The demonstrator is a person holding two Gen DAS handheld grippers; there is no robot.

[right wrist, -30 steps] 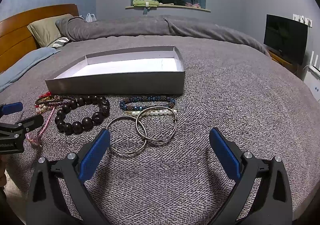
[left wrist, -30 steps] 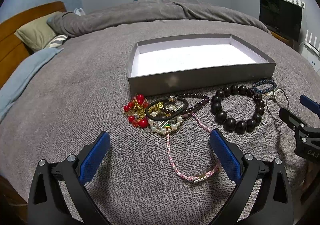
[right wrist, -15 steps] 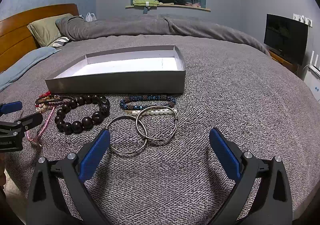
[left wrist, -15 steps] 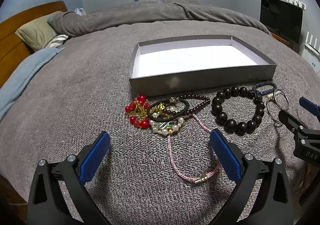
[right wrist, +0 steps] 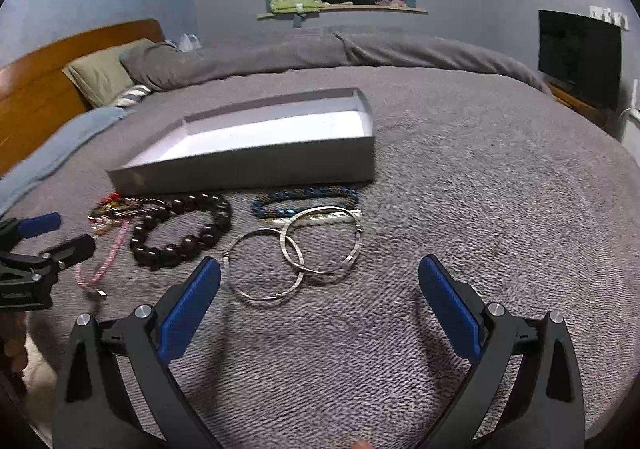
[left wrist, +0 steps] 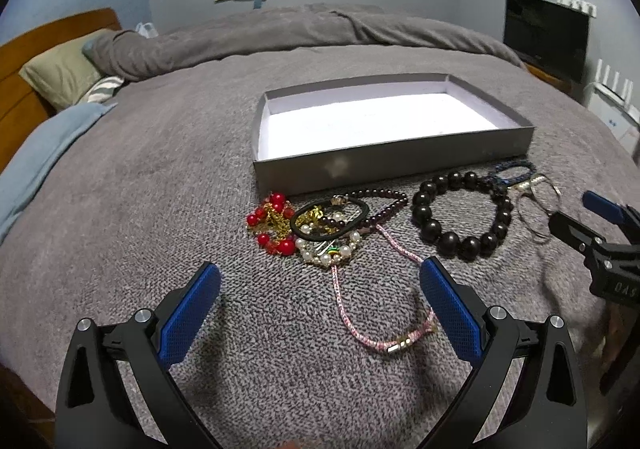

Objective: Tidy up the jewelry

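- Left wrist view: left gripper (left wrist: 320, 303) spread wide, nothing between its fingers, hovering over the blanket (left wrist: 140, 177).
- Box (left wrist: 394, 165), grey, shallow, inside bare, lies ahead; its near wall runs just behind the jewelry.
- Tangle (left wrist: 310, 227) of red beads, pearls and a black band lies just before the box's near-left corner.
- Pink cord (left wrist: 360, 325) trails from the tangle toward the right finger; its metal clasp lies just inside that finger.
- Dark bead bracelet (left wrist: 462, 215) lies right of the tangle; blue bracelet (left wrist: 514, 171) and thin rings (left wrist: 536, 205) lie beyond it.
- Right gripper (left wrist: 592, 217) enters at the right edge, near the rings; white letters on its body read partly "DAS".
- Open blanket lies left of the tangle and box.
- Right wrist view: right gripper (right wrist: 320, 303) spread wide, gripping nothing.
- Two overlapping rings (right wrist: 296, 259) lie just ahead, between the fingers; a pale bangle touches the farther ring.
- Blue bracelet (right wrist: 306, 201) lies close to the box (right wrist: 248, 169) wall.
- Bead bracelet (right wrist: 182, 229) lies left of the rings.
- Left gripper (right wrist: 48, 233) shows at the left edge.
- Wide bare blanket lies right of the box and rings.
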